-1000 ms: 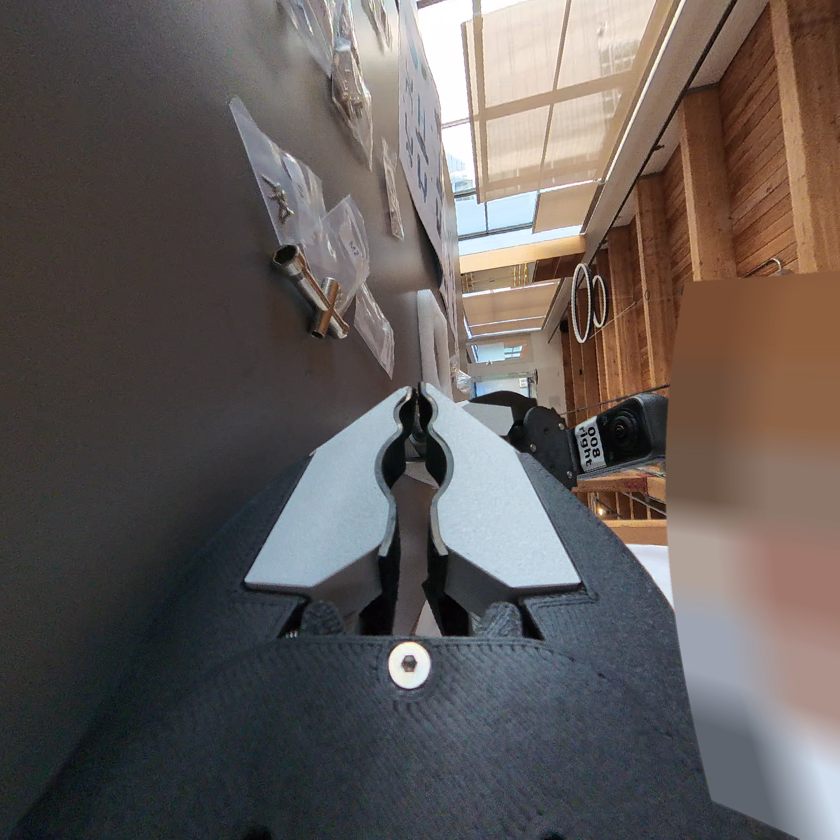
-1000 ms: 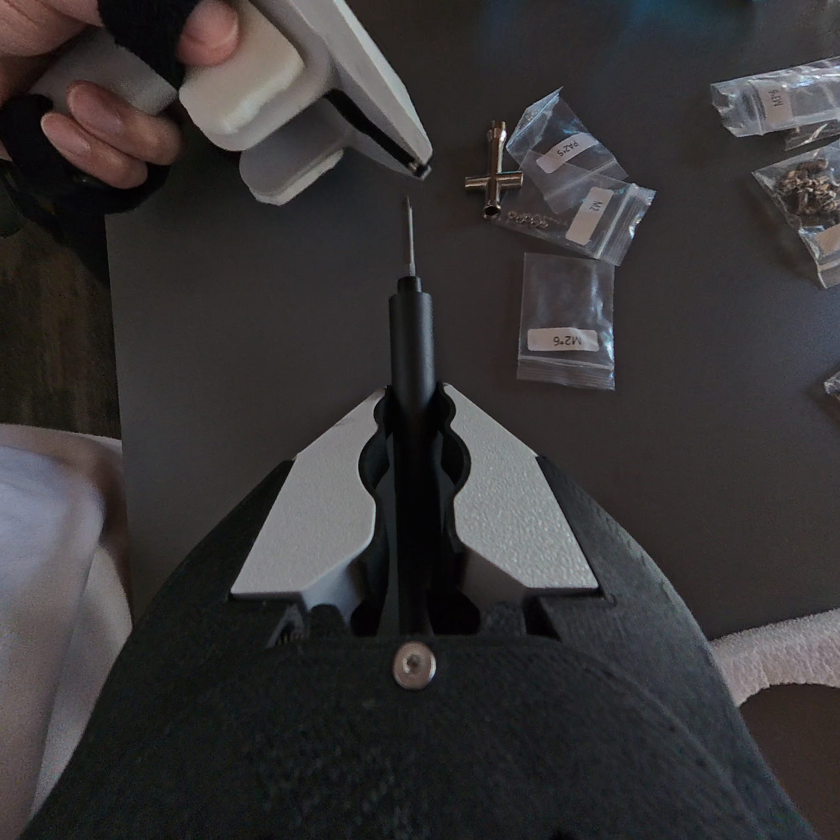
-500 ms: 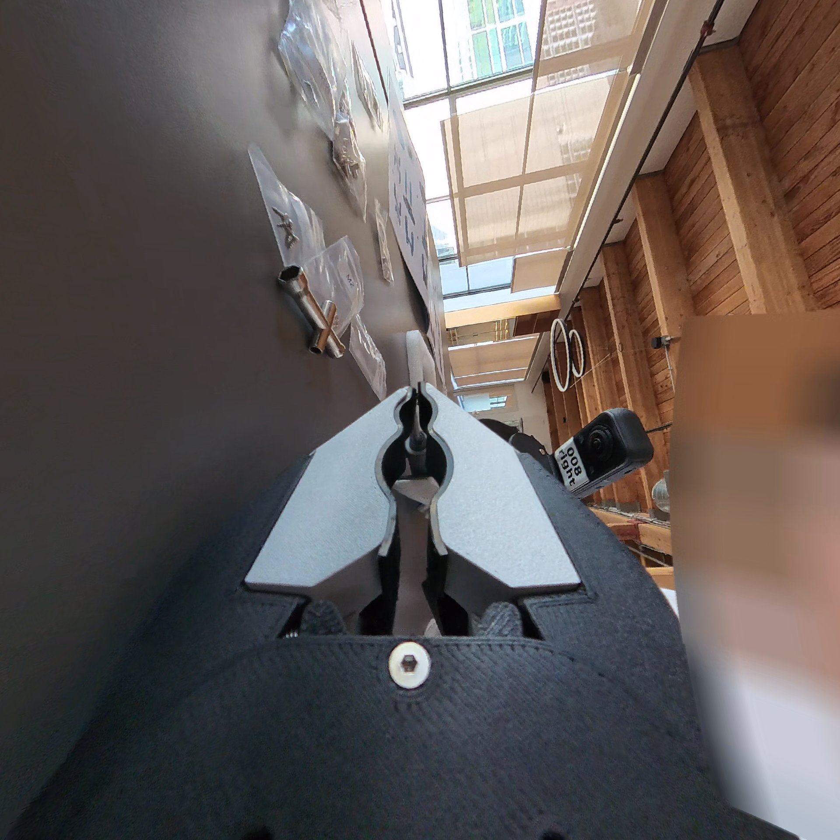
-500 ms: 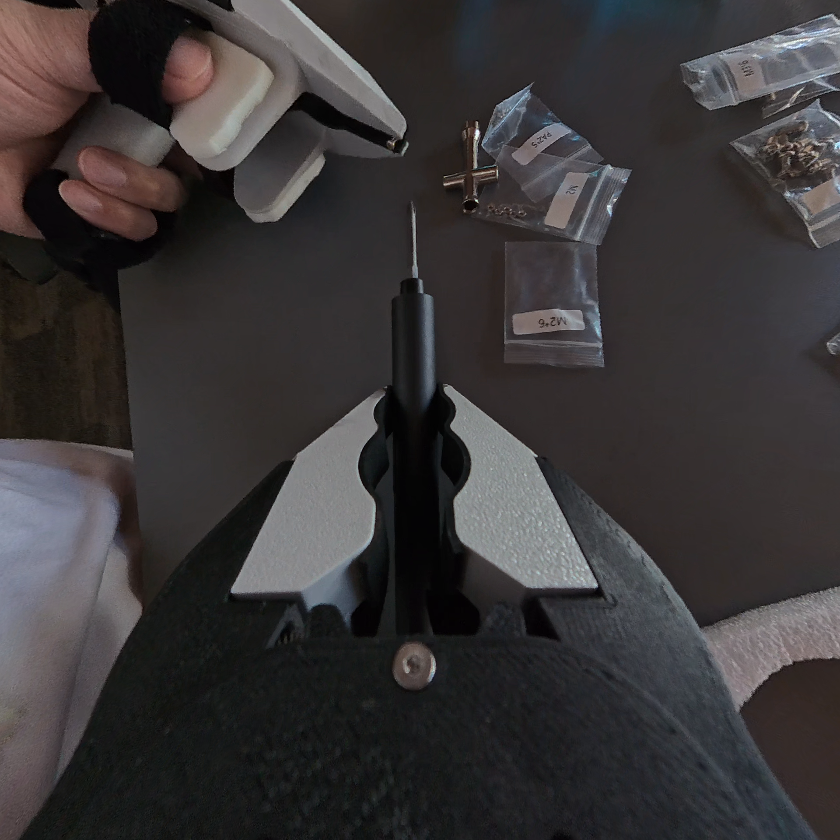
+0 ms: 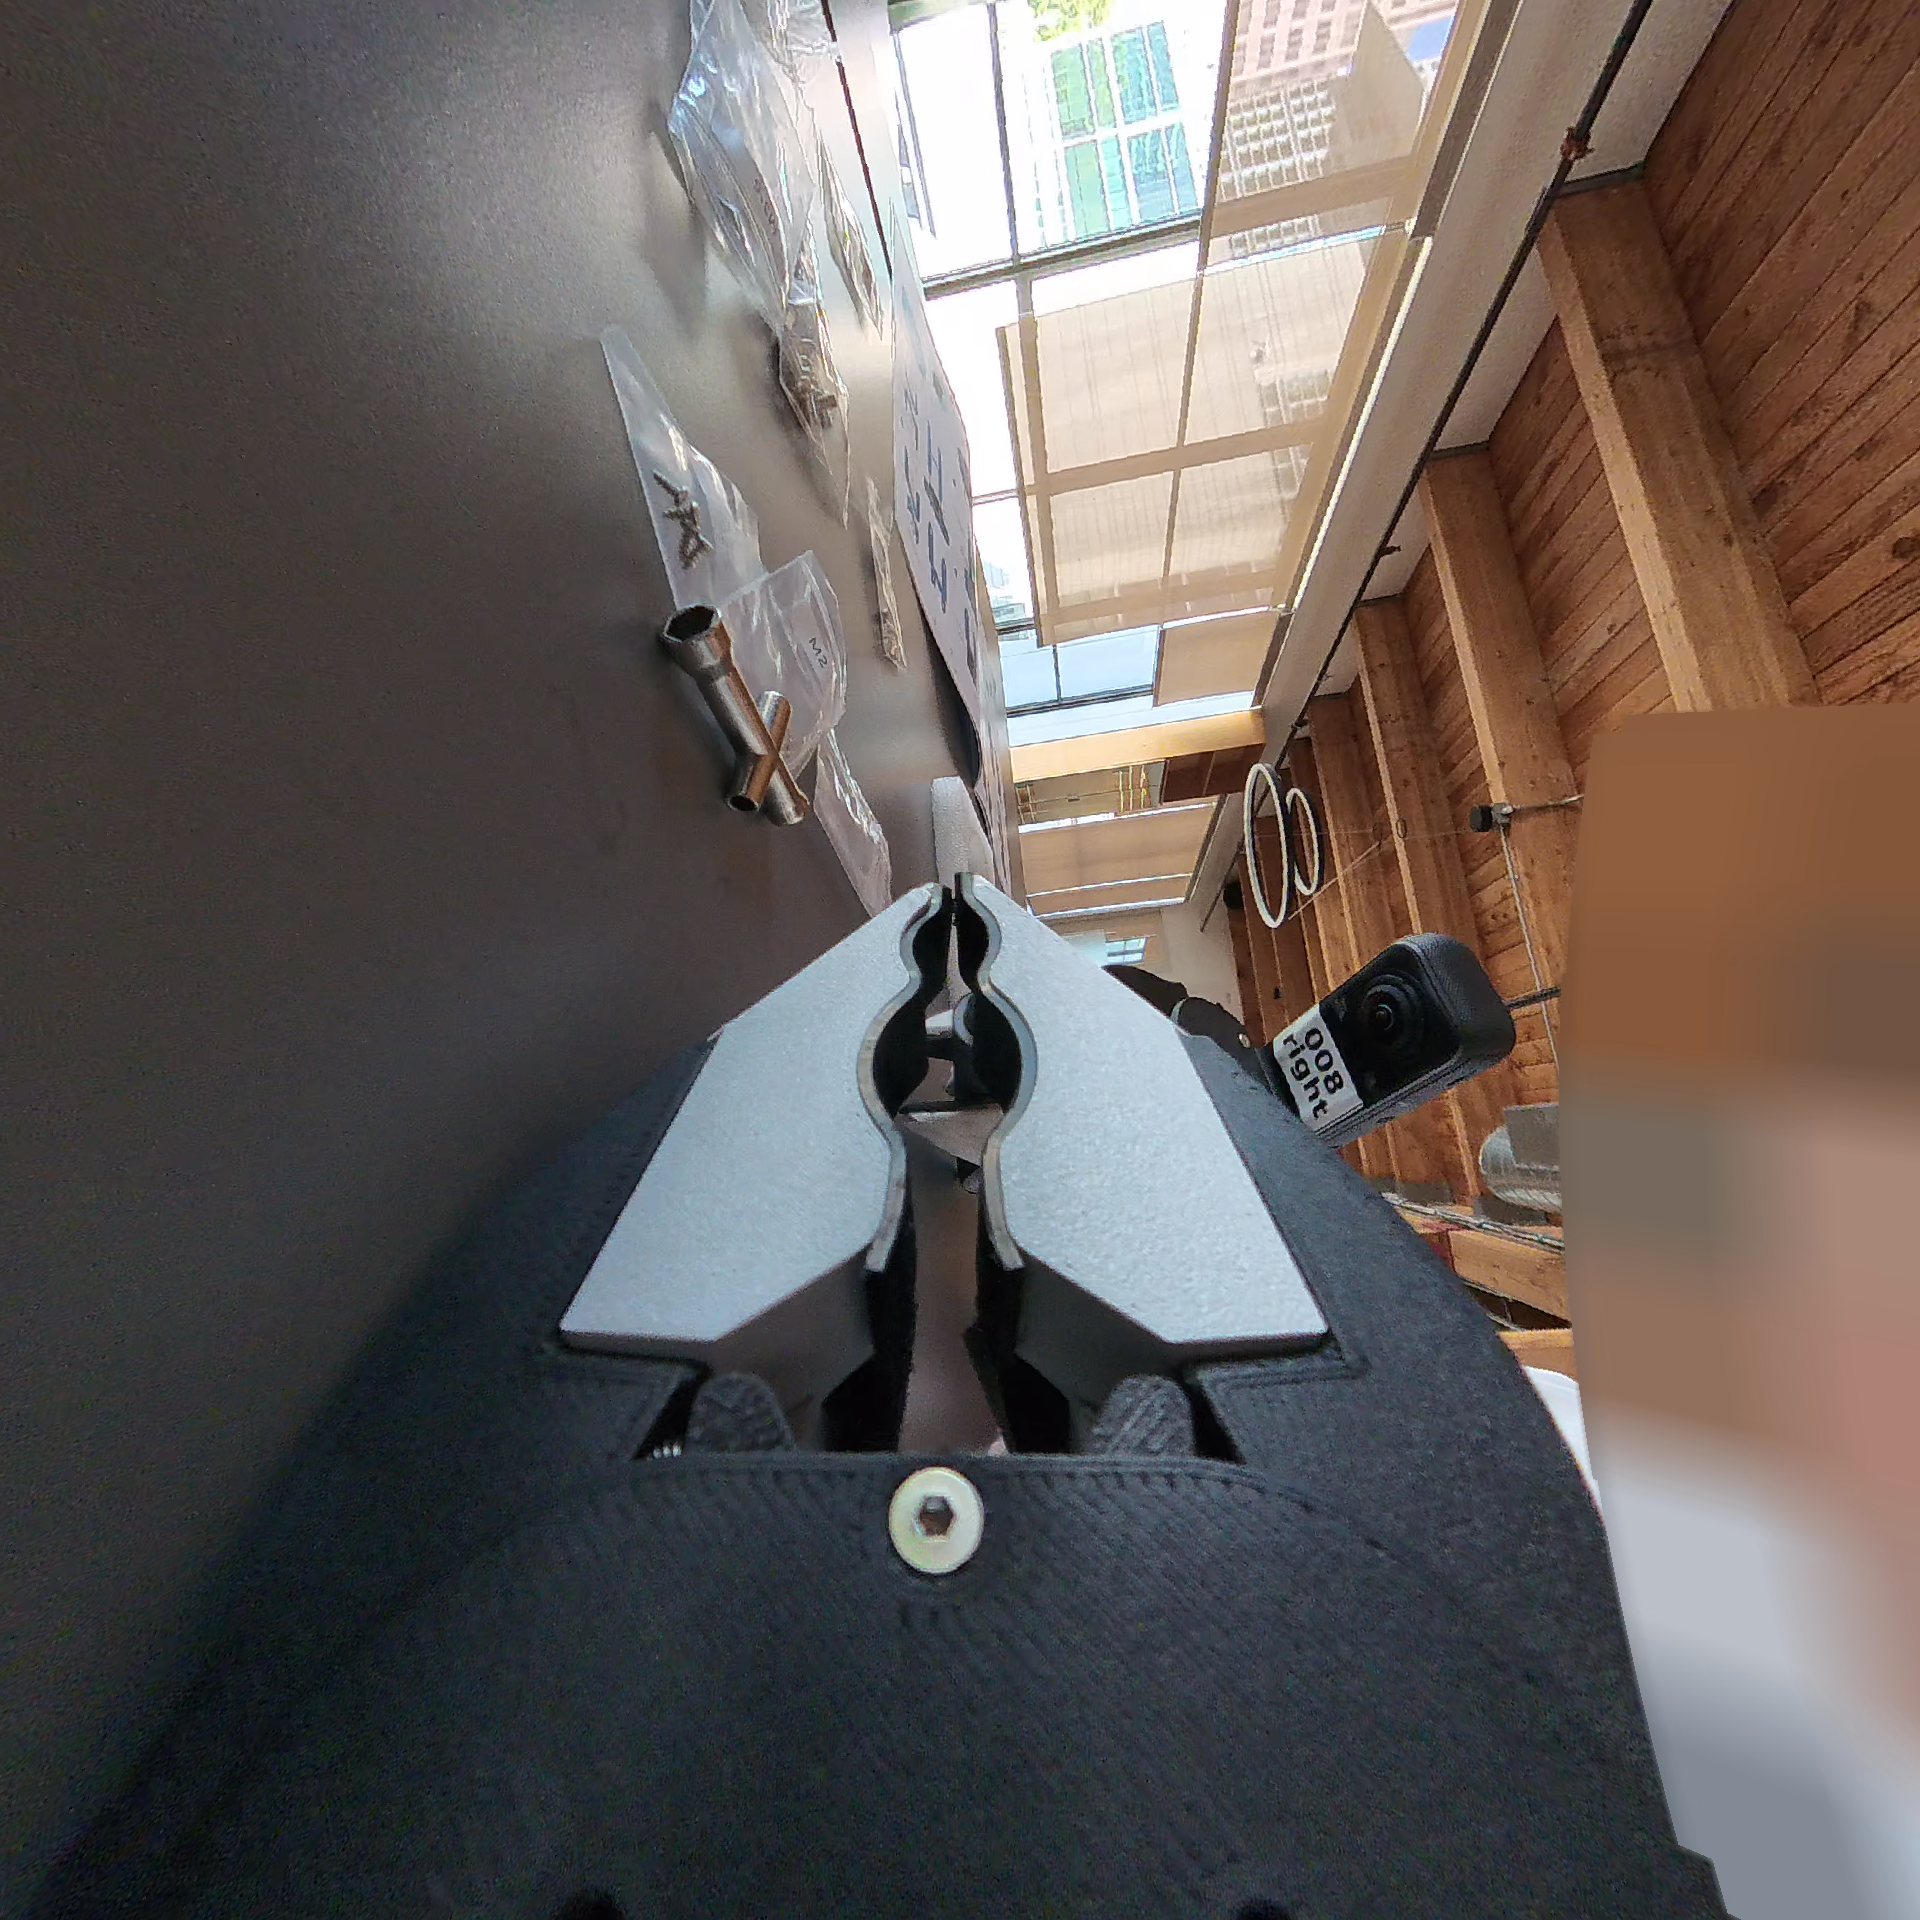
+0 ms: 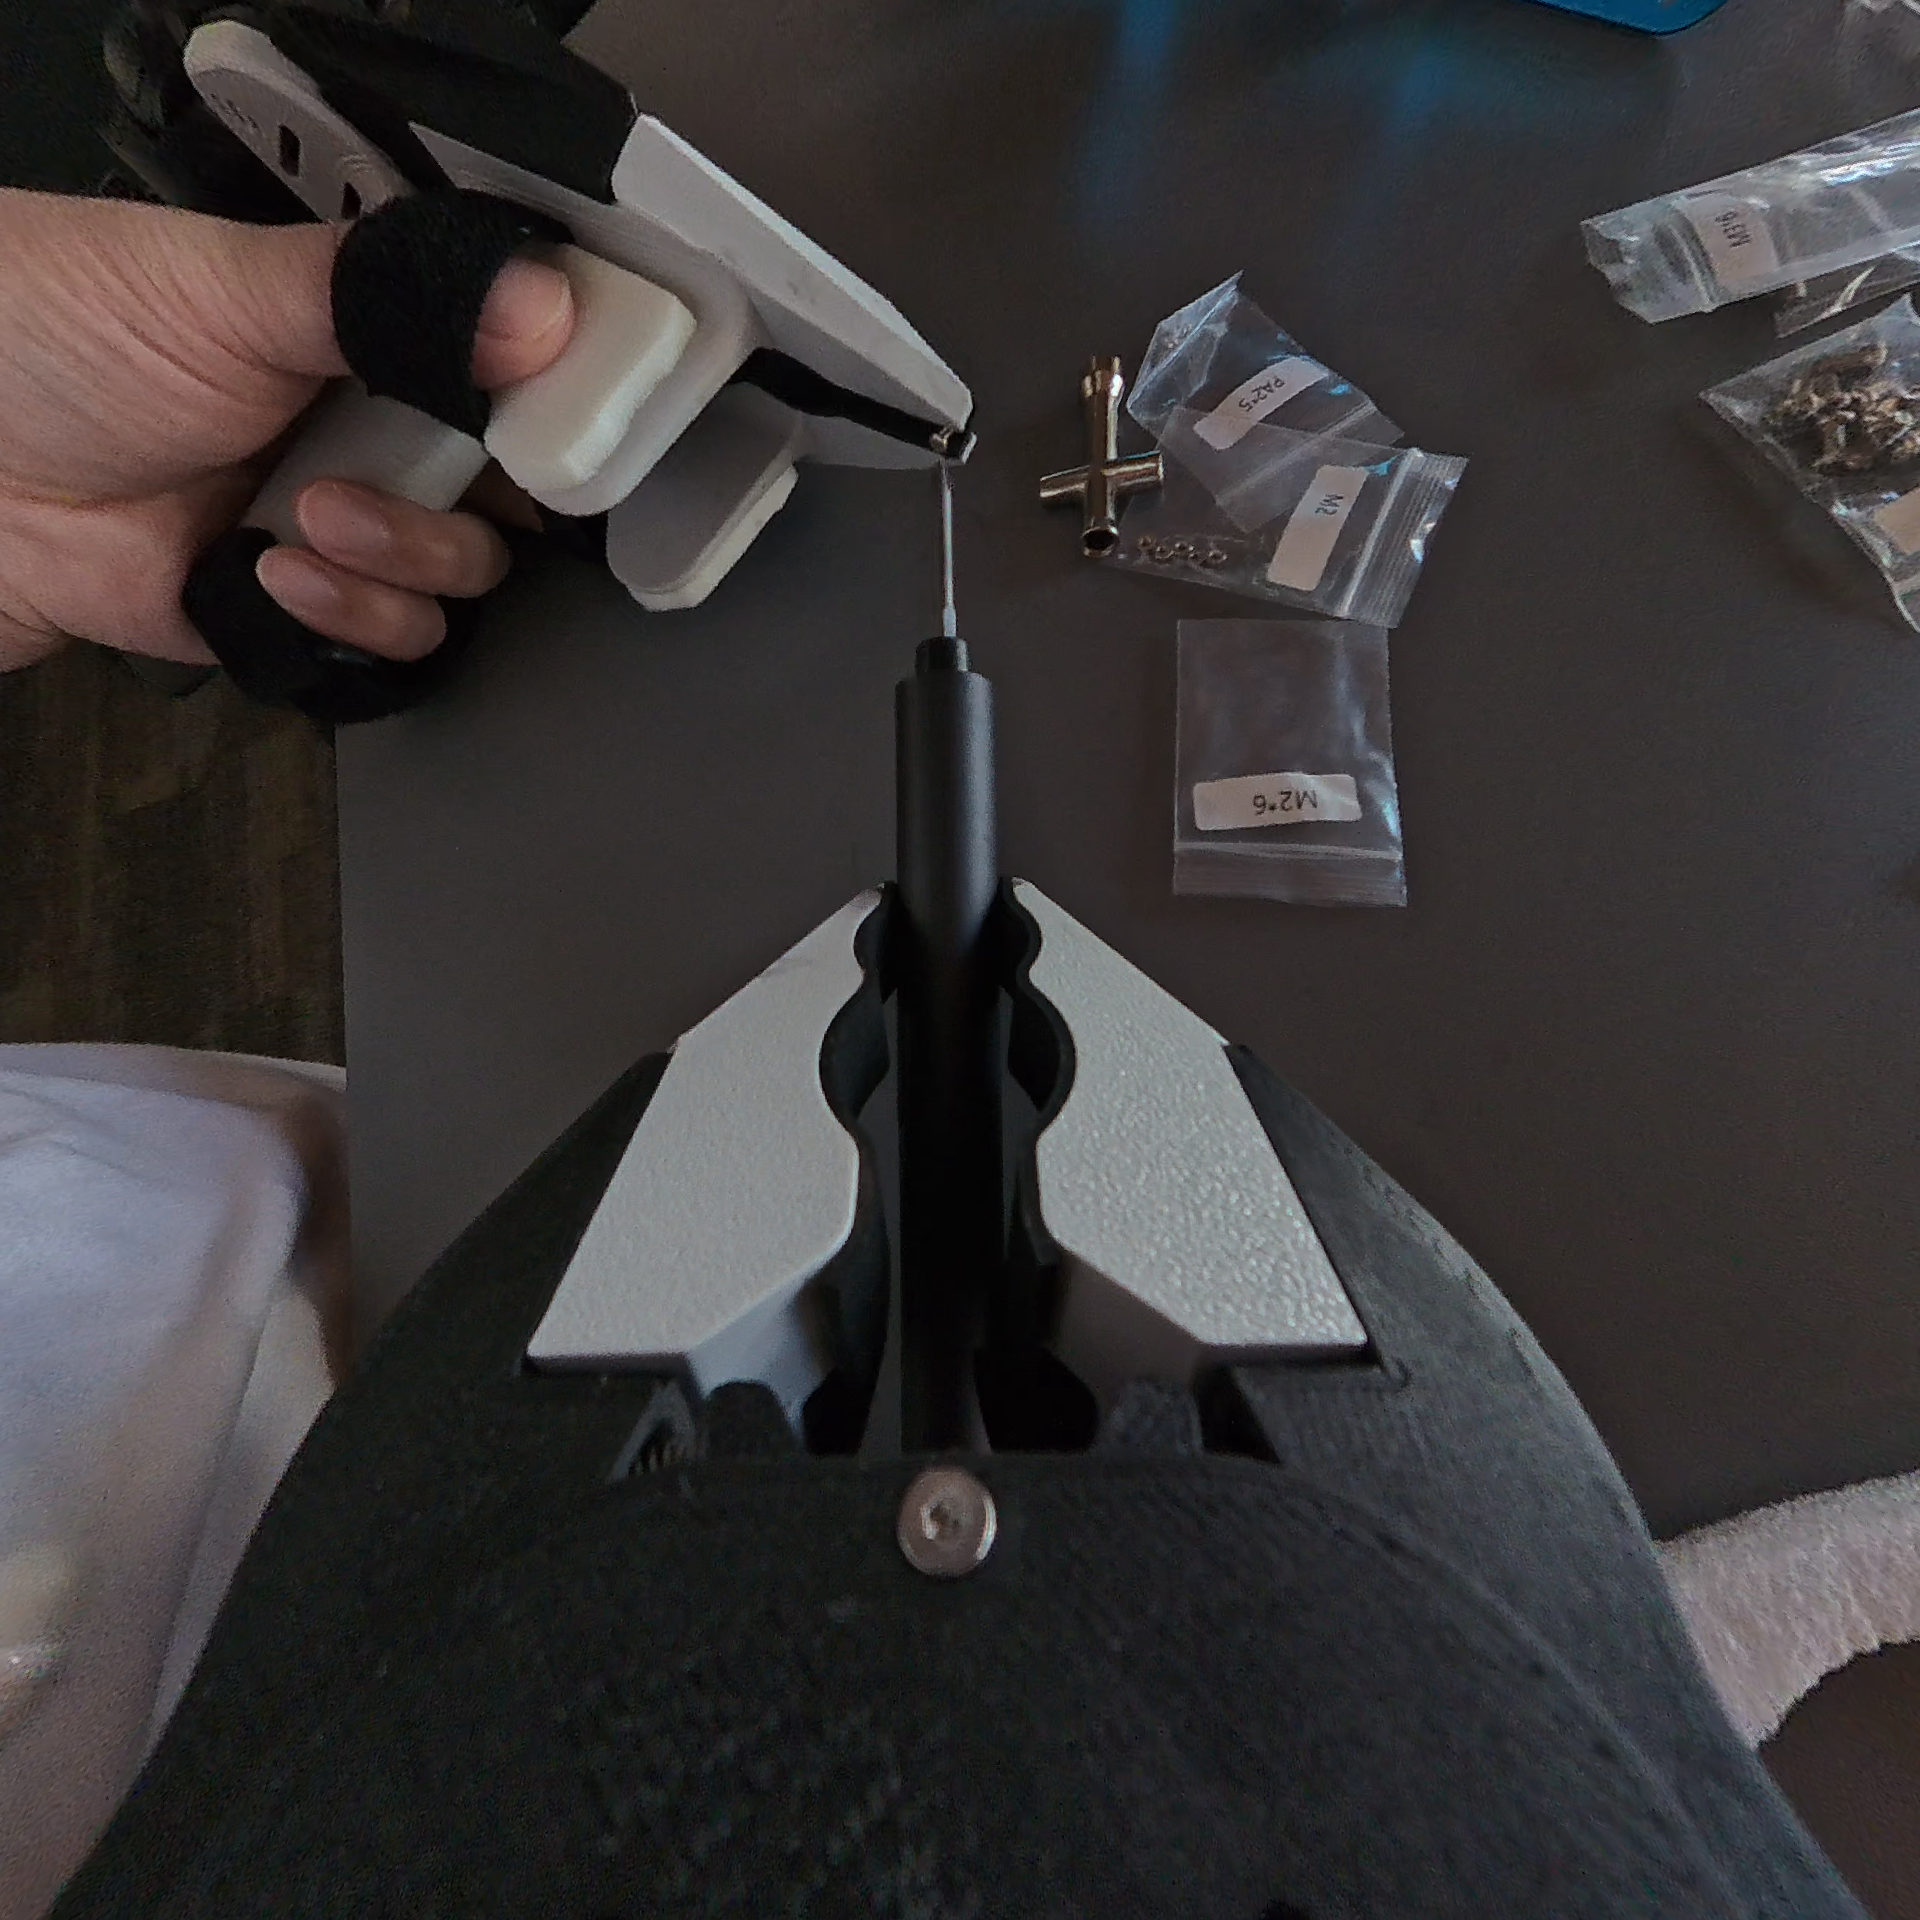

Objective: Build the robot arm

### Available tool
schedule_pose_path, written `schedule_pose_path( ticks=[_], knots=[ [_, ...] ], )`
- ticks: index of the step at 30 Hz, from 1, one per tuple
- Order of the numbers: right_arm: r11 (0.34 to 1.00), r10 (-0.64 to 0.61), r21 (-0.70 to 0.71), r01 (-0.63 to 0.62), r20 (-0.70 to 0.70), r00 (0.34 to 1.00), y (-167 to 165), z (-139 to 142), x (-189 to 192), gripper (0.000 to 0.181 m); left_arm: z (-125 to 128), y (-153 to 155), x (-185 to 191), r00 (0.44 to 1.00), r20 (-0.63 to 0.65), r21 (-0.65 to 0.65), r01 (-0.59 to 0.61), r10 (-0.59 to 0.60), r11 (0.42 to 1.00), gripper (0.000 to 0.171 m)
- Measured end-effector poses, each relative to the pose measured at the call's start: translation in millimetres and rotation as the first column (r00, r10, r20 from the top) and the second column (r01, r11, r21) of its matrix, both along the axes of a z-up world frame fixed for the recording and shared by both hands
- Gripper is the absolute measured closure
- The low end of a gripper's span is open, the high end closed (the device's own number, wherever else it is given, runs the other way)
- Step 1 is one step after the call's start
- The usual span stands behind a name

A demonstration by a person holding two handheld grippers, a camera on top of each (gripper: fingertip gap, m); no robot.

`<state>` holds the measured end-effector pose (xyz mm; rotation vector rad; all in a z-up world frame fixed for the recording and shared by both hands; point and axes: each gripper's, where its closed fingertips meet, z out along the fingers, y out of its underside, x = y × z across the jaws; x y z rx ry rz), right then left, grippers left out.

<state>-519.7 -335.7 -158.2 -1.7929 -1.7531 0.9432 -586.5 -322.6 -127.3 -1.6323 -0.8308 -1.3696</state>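
My right gripper (image 6: 945,896) is shut on a black screwdriver (image 6: 943,935) that points forward along the fingers, its thin bit (image 6: 948,551) sticking out ahead. My left gripper (image 6: 951,436), held by a hand at the upper left of the right wrist view, is shut on a tiny screw (image 6: 956,443) at its tips. The end of the bit meets that screw above the dark grey mat (image 6: 623,831). In the left wrist view my left gripper (image 5: 956,891) shows its jaws closed, with the right gripper's camera (image 5: 1392,1029) just beyond; the screw is not visible there.
A metal cross-shaped socket wrench (image 6: 1101,483) lies just right of the bit; it also shows in the left wrist view (image 5: 738,727). Small plastic bags of hardware (image 6: 1288,769) (image 6: 1320,530) (image 6: 1766,249) lie to the right. The mat's left edge borders dark wood (image 6: 156,831). A white fluffy pad (image 6: 1818,1558) is at lower right. My hands' fingertips stand some 8 cm from each other.
The left gripper and the screwdriver bit have come together: a gap lay between the tips and the bit before, and now the bit's end touches the screw. The right gripper still holds the screwdriver.
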Motion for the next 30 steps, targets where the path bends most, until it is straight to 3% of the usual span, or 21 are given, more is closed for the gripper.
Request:
schedule_pose_path(
  ticks=[10, 30],
  knots=[
    [0.998, -0.006, -0.057, 0.007, 0.011, 1.000, -2.8, -0.8, -2.4, 0.163, 0.6, 2.5, 4.9, 0.996, -0.086, 0.013, -0.004, 0.005, 1.000, 0.171],
    [0.996, -0.002, -0.091, 0.002, 0.002, 1.000, -4.0, 0.8, -1.4, 0.163, 4.3, 2.2, 6.8, 0.999, -0.040, 0.045, -0.019, 0.021, 0.999, 0.171]
  ],
)
